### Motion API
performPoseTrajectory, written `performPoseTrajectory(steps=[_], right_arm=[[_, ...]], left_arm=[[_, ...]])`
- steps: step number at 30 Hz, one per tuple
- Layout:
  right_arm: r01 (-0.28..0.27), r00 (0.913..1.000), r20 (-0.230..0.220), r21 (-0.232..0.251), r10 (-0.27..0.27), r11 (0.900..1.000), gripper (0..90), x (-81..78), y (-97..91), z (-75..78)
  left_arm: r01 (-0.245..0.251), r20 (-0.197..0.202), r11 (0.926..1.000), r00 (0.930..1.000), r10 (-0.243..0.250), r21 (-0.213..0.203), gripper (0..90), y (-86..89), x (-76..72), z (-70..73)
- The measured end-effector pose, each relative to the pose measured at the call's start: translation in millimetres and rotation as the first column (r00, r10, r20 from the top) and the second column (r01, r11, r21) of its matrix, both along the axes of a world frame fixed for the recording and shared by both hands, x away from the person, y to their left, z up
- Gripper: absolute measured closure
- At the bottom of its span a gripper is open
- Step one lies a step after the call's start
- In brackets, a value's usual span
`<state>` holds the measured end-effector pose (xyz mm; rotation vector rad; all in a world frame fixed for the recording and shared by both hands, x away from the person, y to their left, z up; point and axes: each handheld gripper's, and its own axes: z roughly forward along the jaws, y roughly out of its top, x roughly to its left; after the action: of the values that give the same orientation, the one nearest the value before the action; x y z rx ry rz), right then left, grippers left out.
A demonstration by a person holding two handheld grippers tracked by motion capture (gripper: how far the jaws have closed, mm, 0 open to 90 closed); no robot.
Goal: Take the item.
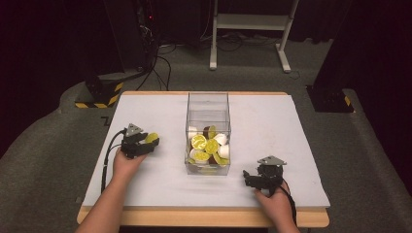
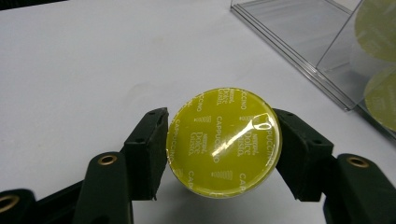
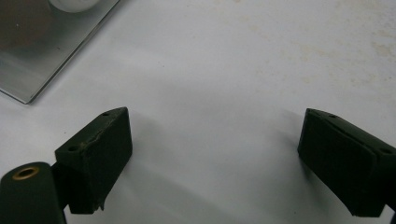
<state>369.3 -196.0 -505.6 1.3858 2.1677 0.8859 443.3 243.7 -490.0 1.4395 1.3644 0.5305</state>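
My left gripper [image 1: 145, 143] [image 2: 223, 149] is shut on a coffee capsule with a yellow foil lid [image 2: 224, 142] [image 1: 151, 138], both pads pressed against its rim, low over the white table left of the clear box. That clear plastic box [image 1: 208, 104] stands in the table's middle and holds several yellow, white and brown capsules [image 1: 208, 144]. Down at the near right, my right gripper [image 1: 248, 175] [image 3: 212, 158] rests low on the table with its jaws wide open and only bare tabletop between them.
The white tabletop [image 1: 272, 126] has a wooden front edge [image 1: 204, 217]. A corner of the clear box [image 3: 37, 51] lies up and left of the right gripper's jaws. Beyond the table are dark floor, cables and a white frame [image 1: 252, 29].
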Motion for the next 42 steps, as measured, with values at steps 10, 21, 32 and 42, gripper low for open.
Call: performPoseTrajectory(steps=[10,21,32,42], right_arm=[[0.001,1.0,-0.001,0.001,-0.001,1.0,9.7,-0.1,0.1,0.0],[0.0,1.0,0.0,0.0,0.0,1.0,9.7,0.0,0.0,0.0],[0.0,1.0,0.0,0.0,0.0,1.0,9.7,0.0,0.0,0.0],[0.0,1.0,0.0,0.0,0.0,1.0,9.7,0.0,0.0,0.0]], left_arm=[[-0.016,-0.005,0.9998,0.9999,0.016,0.014,40.0,-3.7,7.9,-10.4],[-0.014,-0.013,0.9993,0.9998,0.015,0.033,39.2,-3.0,9.9,-14.0],[0.006,-0.028,0.9999,0.9996,-0.006,0.011,27.8,-5.0,2.4,-6.5],[0.032,0.006,0.9994,0.9995,-0.032,-0.013,27.1,-12.3,-16.1,9.9]])
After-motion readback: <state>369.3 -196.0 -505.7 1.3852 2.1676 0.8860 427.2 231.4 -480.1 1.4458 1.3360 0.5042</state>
